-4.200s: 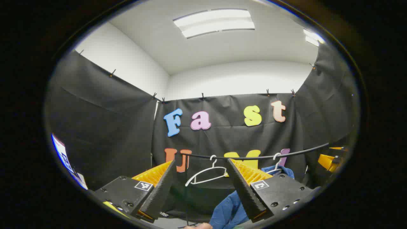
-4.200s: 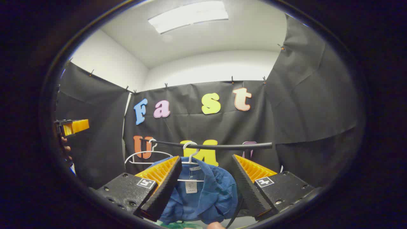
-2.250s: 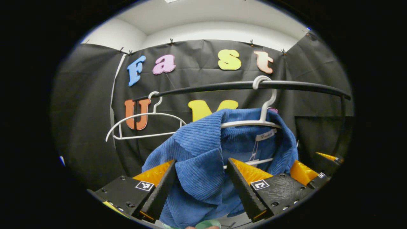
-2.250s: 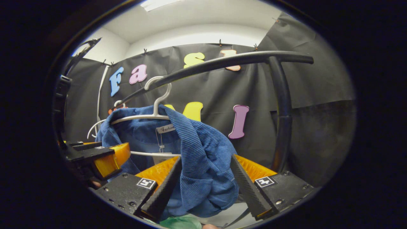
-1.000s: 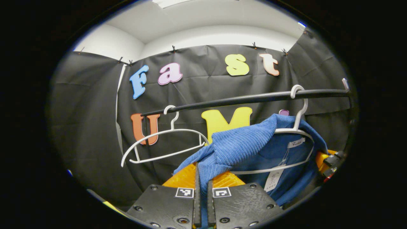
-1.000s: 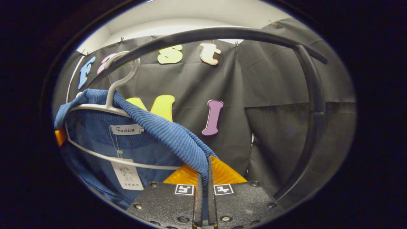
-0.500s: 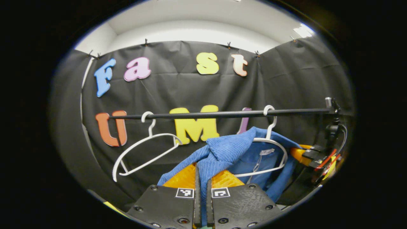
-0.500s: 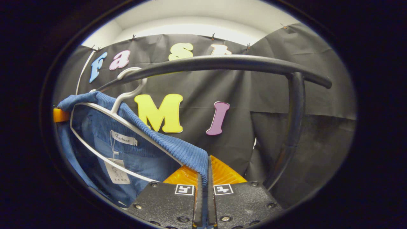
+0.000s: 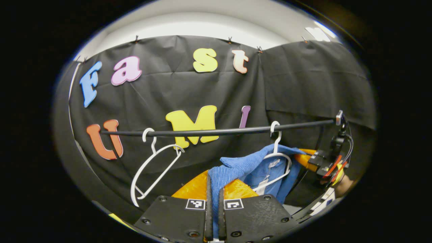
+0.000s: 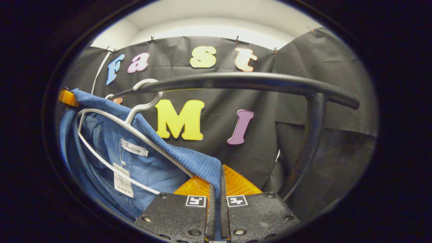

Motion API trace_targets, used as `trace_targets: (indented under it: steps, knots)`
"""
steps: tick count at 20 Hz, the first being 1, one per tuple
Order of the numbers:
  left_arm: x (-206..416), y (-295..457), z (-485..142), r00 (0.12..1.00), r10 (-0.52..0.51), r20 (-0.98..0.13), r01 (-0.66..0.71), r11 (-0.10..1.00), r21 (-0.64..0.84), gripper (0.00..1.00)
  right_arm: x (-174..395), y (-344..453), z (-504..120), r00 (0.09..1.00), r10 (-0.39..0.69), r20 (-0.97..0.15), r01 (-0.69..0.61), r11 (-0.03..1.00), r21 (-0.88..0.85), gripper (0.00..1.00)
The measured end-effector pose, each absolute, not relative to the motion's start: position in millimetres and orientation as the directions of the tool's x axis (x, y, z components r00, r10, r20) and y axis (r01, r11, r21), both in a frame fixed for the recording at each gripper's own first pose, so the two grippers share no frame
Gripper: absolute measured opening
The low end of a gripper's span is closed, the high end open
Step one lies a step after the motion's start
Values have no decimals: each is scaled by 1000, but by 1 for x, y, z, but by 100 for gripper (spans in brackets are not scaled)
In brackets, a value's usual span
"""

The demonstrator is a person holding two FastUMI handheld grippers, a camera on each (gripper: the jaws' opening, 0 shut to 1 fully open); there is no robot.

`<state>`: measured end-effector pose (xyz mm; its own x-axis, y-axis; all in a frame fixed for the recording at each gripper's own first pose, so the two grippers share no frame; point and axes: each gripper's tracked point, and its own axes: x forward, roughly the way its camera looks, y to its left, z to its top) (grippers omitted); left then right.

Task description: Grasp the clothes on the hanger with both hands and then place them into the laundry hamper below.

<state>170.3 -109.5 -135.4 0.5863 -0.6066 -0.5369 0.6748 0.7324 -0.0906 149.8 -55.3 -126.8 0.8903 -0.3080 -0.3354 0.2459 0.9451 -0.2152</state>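
A blue corduroy garment (image 9: 251, 165) hangs on a white hanger (image 9: 280, 157) near the right end of a black rail (image 9: 219, 131). My left gripper (image 9: 213, 184) is shut on one shoulder of it and holds that cloth stretched out from the hanger. In the right gripper view the same garment (image 10: 141, 158) drapes over its hanger (image 10: 135, 114), and my right gripper (image 10: 216, 189) is shut on the other shoulder. The right gripper (image 9: 315, 159) also appears beyond the garment in the left gripper view, with a hand (image 9: 344, 185) behind it.
An empty white hanger (image 9: 152, 168) hangs tilted near the rail's left end. The rail (image 10: 243, 81) passes close above my right gripper, and its upright post (image 10: 308, 141) stands just to the right. Black cloth walls close in behind and at the sides.
Both grippers closed on the garment's shoulders about a second ago and stay shut. The left gripper has since drawn back from the rail, stretching the cloth. The loaded hanger now tilts.
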Motion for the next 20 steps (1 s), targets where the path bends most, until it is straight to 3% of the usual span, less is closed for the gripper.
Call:
trace_targets:
  steps: [5, 9, 11, 14, 17, 20]
  knots:
    - [179, -96, -156, 516, -555, -653, 768, 637, 65, 6, 148, -57, -123, 898, -259, -356, 192, 958, -213, 10]
    - [190, -96, -173, 438, -629, -643, 855, 511, 83, 6, 153, -58, -123, 902, -197, -385, 153, 978, -142, 10]
    - [188, -99, -174, 364, -704, -610, 906, 419, 58, 6, 153, -59, -123, 898, -195, -394, 141, 977, -163, 10]
    - [196, -99, -181, 269, -735, -622, 945, 327, 22, 6, 151, -54, -115, 899, -205, -387, 121, 966, -230, 10]
    - [189, -103, -195, 121, -786, -606, 966, 235, -111, 6, 153, -55, -109, 898, -213, -384, 119, 960, -254, 10]
    - [204, -100, -211, 90, -830, -550, 924, 276, -265, 6, 154, -51, -108, 897, -194, -397, 124, 973, -195, 10]
